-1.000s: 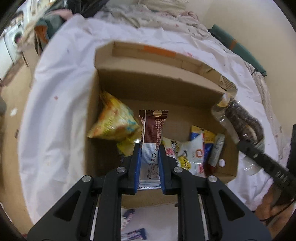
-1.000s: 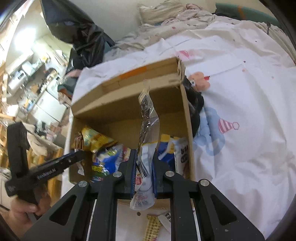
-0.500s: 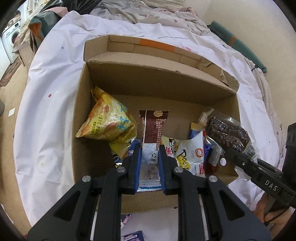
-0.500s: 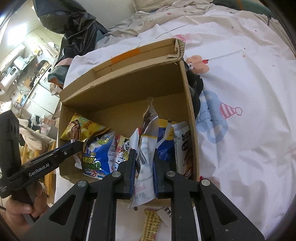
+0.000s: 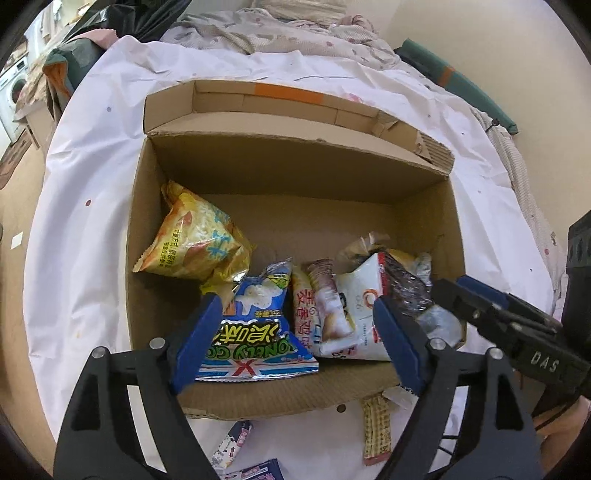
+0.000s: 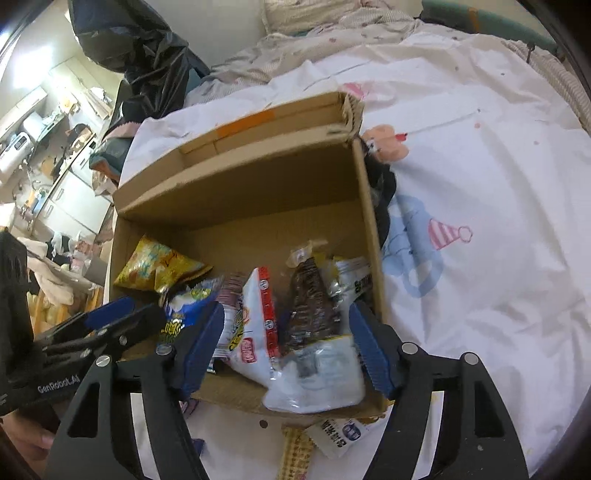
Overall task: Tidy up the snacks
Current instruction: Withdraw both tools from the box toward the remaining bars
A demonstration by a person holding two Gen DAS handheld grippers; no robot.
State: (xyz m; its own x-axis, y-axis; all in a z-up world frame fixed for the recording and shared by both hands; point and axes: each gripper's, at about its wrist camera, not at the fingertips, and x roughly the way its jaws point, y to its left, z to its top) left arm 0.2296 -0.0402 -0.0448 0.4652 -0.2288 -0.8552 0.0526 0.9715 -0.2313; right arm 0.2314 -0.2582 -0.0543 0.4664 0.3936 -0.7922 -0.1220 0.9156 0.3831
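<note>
An open cardboard box [image 5: 295, 177] sits on a white bedsheet and holds several snack packets. My left gripper [image 5: 295, 332] is open and empty over the box's near edge, above a blue packet [image 5: 255, 332]. The brown bar [image 5: 325, 295] lies in the box beside a yellow bag [image 5: 195, 240]. My right gripper [image 6: 288, 347] is open and empty above the clear packet of dark cookies [image 6: 310, 314], which rests in the box's right corner [image 5: 406, 291]. The box also shows in the right wrist view [image 6: 258, 184].
Loose snack packets lie on the sheet in front of the box [image 5: 375, 424] [image 6: 340, 432]. A crumpled blanket [image 5: 295, 22] lies at the far end of the bed. A black bag [image 6: 147, 55] stands at the far left. The bed edge and floor lie left.
Both grippers have opened. The left let go of the brown bar and the right let go of the clear cookie packet; both packets now lie in the box.
</note>
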